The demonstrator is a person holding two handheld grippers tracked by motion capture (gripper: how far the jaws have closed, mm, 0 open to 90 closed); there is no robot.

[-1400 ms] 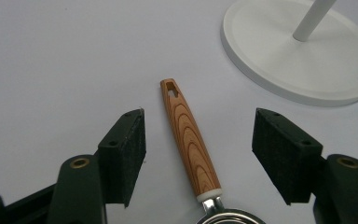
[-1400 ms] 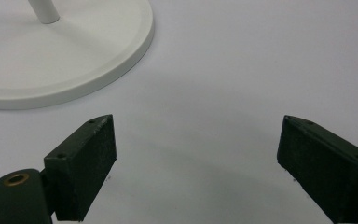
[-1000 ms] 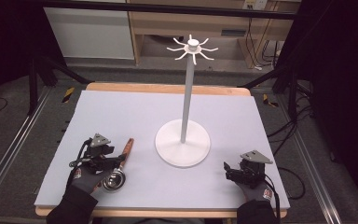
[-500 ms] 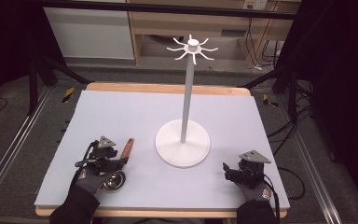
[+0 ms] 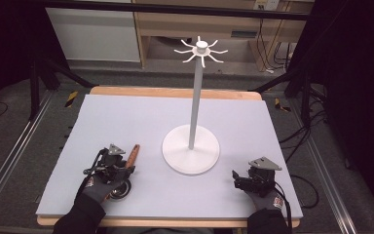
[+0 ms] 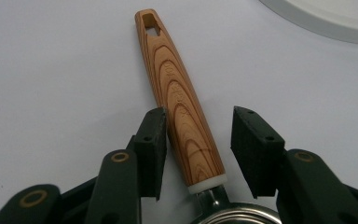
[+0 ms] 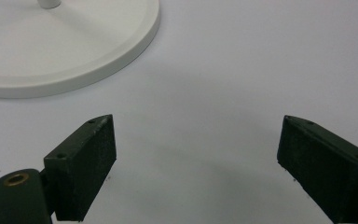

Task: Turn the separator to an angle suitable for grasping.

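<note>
Wooden handle points toward stand

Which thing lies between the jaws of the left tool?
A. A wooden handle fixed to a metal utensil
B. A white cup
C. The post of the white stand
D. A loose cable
A: in the left gripper view the wooden handle lies on the table between the jaws of the left tool, its near end joining a metal part; one pad is at the wood, the other apart.

A white stand with hook arms on top is standing upright on the pale surface, right of centre.
</note>
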